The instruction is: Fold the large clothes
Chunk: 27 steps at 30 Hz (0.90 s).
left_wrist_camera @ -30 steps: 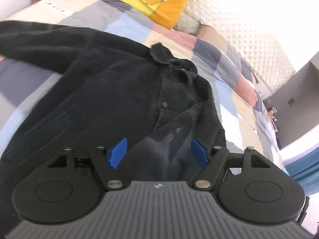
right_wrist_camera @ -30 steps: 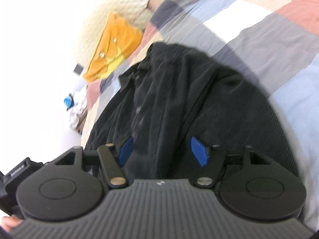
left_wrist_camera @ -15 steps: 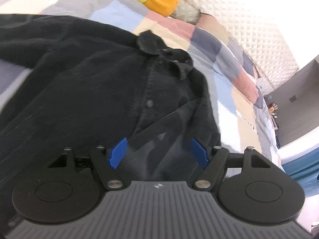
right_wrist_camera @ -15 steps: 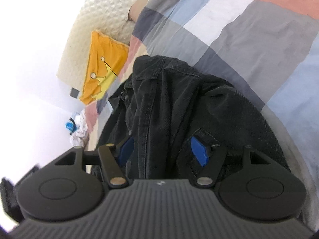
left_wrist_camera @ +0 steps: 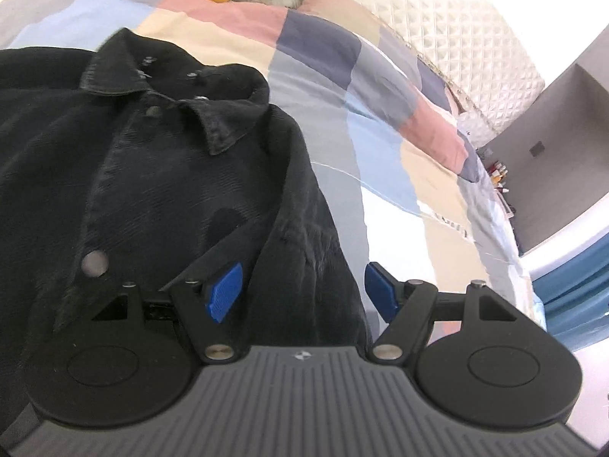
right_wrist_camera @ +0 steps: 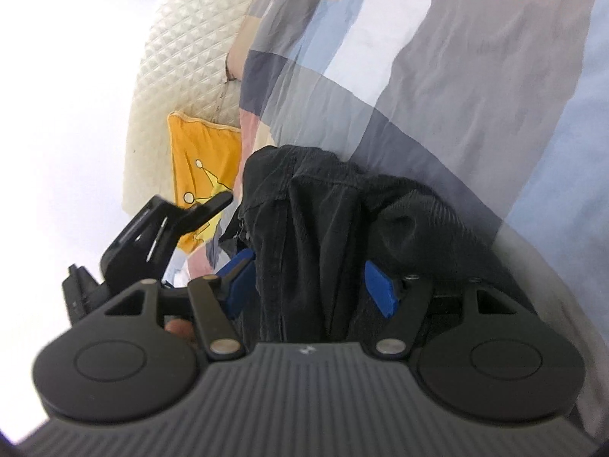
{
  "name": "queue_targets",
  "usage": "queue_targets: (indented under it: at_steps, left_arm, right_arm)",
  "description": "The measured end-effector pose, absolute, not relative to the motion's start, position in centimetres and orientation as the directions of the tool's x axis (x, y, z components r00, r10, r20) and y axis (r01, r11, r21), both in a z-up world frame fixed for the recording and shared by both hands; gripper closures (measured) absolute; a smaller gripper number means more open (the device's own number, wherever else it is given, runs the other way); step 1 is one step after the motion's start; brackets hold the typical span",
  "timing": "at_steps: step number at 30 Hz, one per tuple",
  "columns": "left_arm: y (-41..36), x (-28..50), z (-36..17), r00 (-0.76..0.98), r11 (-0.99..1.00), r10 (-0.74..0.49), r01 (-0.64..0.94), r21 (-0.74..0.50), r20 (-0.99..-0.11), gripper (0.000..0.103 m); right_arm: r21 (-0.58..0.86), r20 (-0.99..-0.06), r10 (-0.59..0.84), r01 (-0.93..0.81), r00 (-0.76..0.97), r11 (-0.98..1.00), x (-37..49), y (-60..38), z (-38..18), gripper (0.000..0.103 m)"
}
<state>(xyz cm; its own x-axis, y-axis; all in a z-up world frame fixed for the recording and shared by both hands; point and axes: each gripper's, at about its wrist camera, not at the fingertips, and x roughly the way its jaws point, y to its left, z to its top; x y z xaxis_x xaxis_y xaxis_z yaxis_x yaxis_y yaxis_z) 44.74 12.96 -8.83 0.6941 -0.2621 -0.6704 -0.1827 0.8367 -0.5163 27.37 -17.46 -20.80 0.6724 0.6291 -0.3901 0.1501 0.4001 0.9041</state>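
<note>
On patchwork bed (left_wrist_camera: 380, 175): black jacket (left_wrist_camera: 160, 175) spread flat for folding; left gripper (left_wrist_camera: 302, 289) released, straddling shoulder edge; right gripper (right_wrist_camera: 310, 285) released around bunched fabric, jaws just narrowing.

I see patchwork bedspread (left_wrist_camera: 380, 122) in pink, blue, grey, cream blocks. Orange cushion (right_wrist_camera: 201, 175) with crown print lies against quilted white headboard (left_wrist_camera: 456, 38). Grey cabinet (left_wrist_camera: 563, 175) stands beyond bed's far edge.
</note>
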Motion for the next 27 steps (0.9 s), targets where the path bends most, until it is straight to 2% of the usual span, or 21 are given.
queue_targets:
  at_steps: [3,6,8,11,12,13,14,16,22,24,27]
  left_arm:
    - [12.0,46.8,-9.9,0.683,0.858,-0.262,-0.158,-0.488,-0.682,0.031]
    - [11.1,48.3,-10.8,0.661,0.888,-0.231,-0.157,-0.433,-0.714,0.049]
    - [11.1,49.1,-11.4,0.647,0.887,-0.23,-0.167,-0.43,-0.727,0.075]
    - [11.5,49.7,-11.4,0.658,0.88,-0.246,-0.156,-0.449,-0.711,0.084]
    - [11.6,49.9,-11.3,0.661,0.879,-0.248,-0.155,-0.452,-0.709,0.086]
    - [11.7,50.0,-11.1,0.662,0.876,-0.257,-0.149,-0.46,-0.704,0.087]
    - [11.8,50.1,-10.8,0.666,0.875,-0.265,-0.139,-0.464,-0.697,0.088]
    - [11.9,50.3,-10.0,0.679,0.874,-0.277,-0.116,-0.473,-0.68,0.089]
    - [11.3,51.9,-7.8,0.736,0.847,-0.308,-0.076,-0.526,-0.603,0.089]
    - [10.2,52.7,-7.4,0.746,0.857,-0.301,-0.062,-0.511,-0.594,0.089]
    - [8.1,54.4,-8.0,0.741,0.887,-0.269,-0.058,-0.458,-0.615,0.089]
  right_arm:
    - [0.911,-0.392,0.631,0.19,0.67,0.365,28.4,-17.7,-22.1,0.043]
    - [0.92,-0.378,0.645,0.191,0.664,0.343,29.3,-17.5,-23.1,0.045]
    - [0.922,-0.38,0.656,0.212,0.652,0.324,30.1,-17.4,-23.9,0.045]
    - [0.943,-0.331,0.675,0.221,0.659,0.247,31.6,-17.1,-24.6,0.045]
    - [0.949,-0.316,0.682,0.222,0.659,0.225,32.1,-17.0,-24.7,0.046]
    - [0.95,-0.312,0.685,0.229,0.659,0.212,32.5,-16.9,-24.9,0.054]
    - [0.945,-0.327,0.678,0.238,0.658,0.224,32.8,-16.8,-24.9,0.07]
    - [0.926,-0.376,0.66,0.256,0.65,0.276,33.1,-16.8,-25.0,0.084]
    - [0.944,-0.329,0.572,0.237,0.752,0.232,31.6,-19.0,-23.6,0.088]
    - [0.947,-0.318,0.536,0.232,0.782,0.224,31.2,-19.6,-23.3,0.089]
    - [0.931,-0.352,0.484,0.246,0.801,0.269,31.3,-19.8,-23.3,0.09]
